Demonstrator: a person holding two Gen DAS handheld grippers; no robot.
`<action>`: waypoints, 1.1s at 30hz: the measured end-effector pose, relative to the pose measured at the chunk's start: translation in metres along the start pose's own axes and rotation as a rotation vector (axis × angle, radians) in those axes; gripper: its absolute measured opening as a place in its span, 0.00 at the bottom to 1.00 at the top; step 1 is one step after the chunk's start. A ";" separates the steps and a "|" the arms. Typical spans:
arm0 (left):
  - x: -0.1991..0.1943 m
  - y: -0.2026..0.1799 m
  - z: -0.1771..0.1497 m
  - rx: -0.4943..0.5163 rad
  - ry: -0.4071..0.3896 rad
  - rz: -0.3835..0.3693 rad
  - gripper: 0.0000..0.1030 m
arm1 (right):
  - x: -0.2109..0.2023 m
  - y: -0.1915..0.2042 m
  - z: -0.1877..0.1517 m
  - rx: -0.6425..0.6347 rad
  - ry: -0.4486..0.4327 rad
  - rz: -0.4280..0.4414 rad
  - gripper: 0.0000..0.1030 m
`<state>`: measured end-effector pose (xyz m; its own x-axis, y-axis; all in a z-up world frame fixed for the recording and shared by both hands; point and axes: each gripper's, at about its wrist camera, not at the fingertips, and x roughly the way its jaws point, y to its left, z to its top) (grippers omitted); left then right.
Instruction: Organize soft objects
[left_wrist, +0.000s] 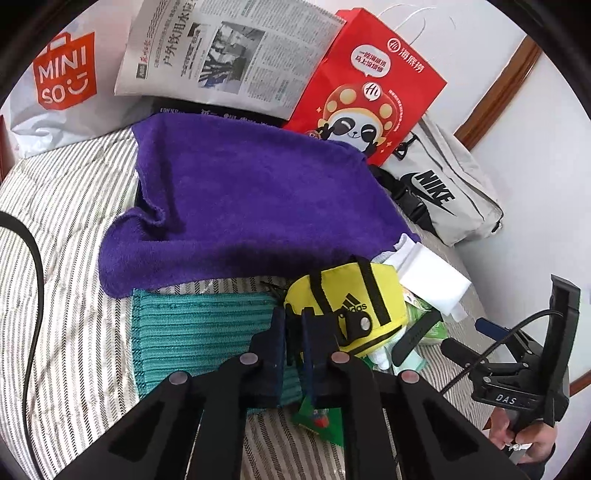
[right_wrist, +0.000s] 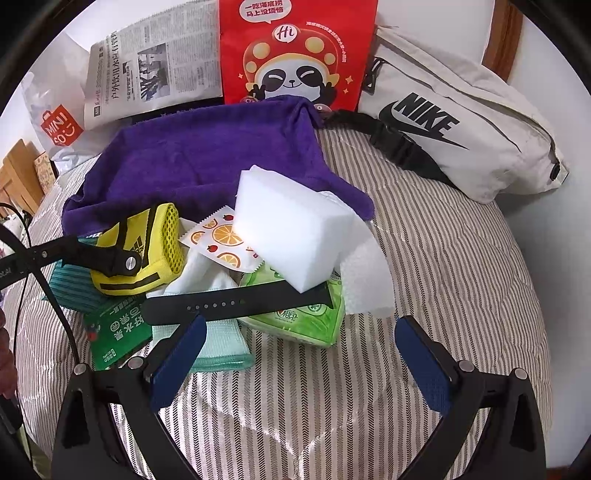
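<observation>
- Two grippers tilt down over a striped bed (right_wrist: 461, 258). The left gripper (left_wrist: 293, 332) has its jaws nearly together, pinching a black strap of the yellow pouch (left_wrist: 347, 302); the right gripper (right_wrist: 295, 354) stands wide with nothing between its blue pads (right_wrist: 177, 354).
- A hand (left_wrist: 524, 439) grips the right tool's handle at the lower right of the left view.
- Just ahead of the right gripper lies a heap: a black band (right_wrist: 236, 304) across a green packet (right_wrist: 299, 321), a mint cloth (right_wrist: 221, 347), a white sponge (right_wrist: 291, 229) tilted on top, an orange-print sachet (right_wrist: 221, 240) and white tissue (right_wrist: 365, 273).
- The pouch sits at the heap's left edge, beside a teal cloth (left_wrist: 199, 328).
- Bare bedding lies open to the right of the heap.
- Beyond, a purple towel (left_wrist: 240, 199) spreads wide.
- Farthest, against a white wall: a Miniso bag (left_wrist: 62, 96), newspaper (left_wrist: 229, 51), red bag (left_wrist: 369, 85) and Nike bag (right_wrist: 454, 114).
</observation>
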<state>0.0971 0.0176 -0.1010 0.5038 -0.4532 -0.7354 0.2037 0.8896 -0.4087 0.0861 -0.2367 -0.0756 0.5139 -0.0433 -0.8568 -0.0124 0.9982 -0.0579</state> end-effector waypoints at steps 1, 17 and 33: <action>-0.002 -0.001 0.000 0.005 -0.004 0.002 0.08 | -0.001 0.001 0.001 -0.004 -0.003 0.002 0.98; -0.040 0.012 -0.003 0.050 -0.062 0.023 0.07 | -0.011 0.028 -0.004 -0.065 -0.018 0.013 0.98; -0.013 -0.014 -0.027 0.305 -0.055 0.190 0.69 | -0.010 0.026 -0.010 -0.065 -0.014 0.021 0.98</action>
<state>0.0649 0.0093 -0.1005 0.5995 -0.2823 -0.7489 0.3395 0.9371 -0.0815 0.0721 -0.2105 -0.0738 0.5244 -0.0209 -0.8512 -0.0789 0.9942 -0.0731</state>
